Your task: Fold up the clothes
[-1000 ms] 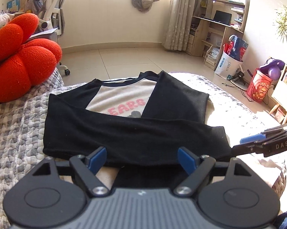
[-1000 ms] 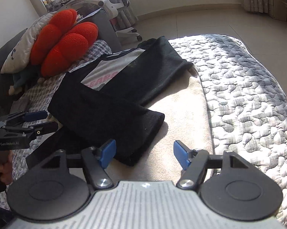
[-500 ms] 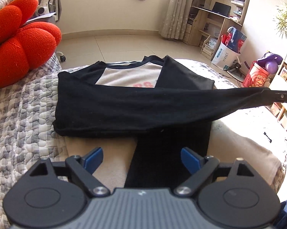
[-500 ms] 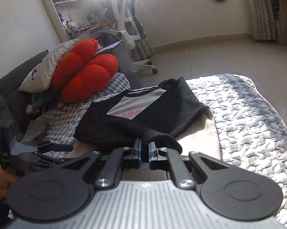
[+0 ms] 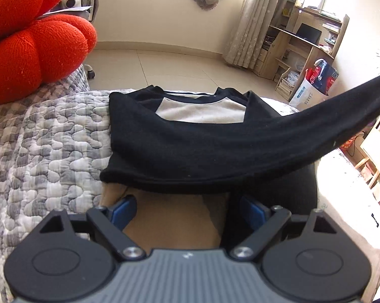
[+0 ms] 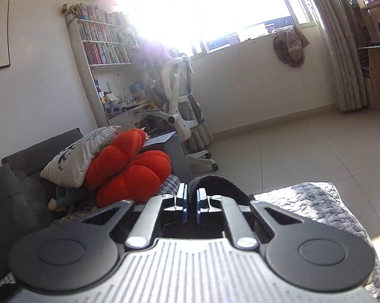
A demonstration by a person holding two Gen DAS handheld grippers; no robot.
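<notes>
A black-sleeved shirt with a pale front panel (image 5: 200, 112) lies on a quilted bed cover (image 5: 51, 136). One black sleeve (image 5: 265, 136) stretches across the body and rises off to the upper right. My left gripper (image 5: 187, 208) is open low over the shirt's near part, its blue pads under the sleeve's hem, with beige cloth between them. My right gripper (image 6: 191, 202) is shut on the sleeve cuff (image 6: 215, 183), which curls over its fingertips, raised above the bed.
A red petal-shaped cushion (image 5: 31, 43) sits at the left, next to a white pillow (image 6: 79, 156) on a grey sofa. An office chair (image 6: 182, 106) and tiled floor lie beyond the bed. Shelves and bags stand at the right wall.
My right gripper closed on the sleeve cuff and lifted it, pulling the sleeve taut upward to the right. My left gripper moved forward and down toward the shirt.
</notes>
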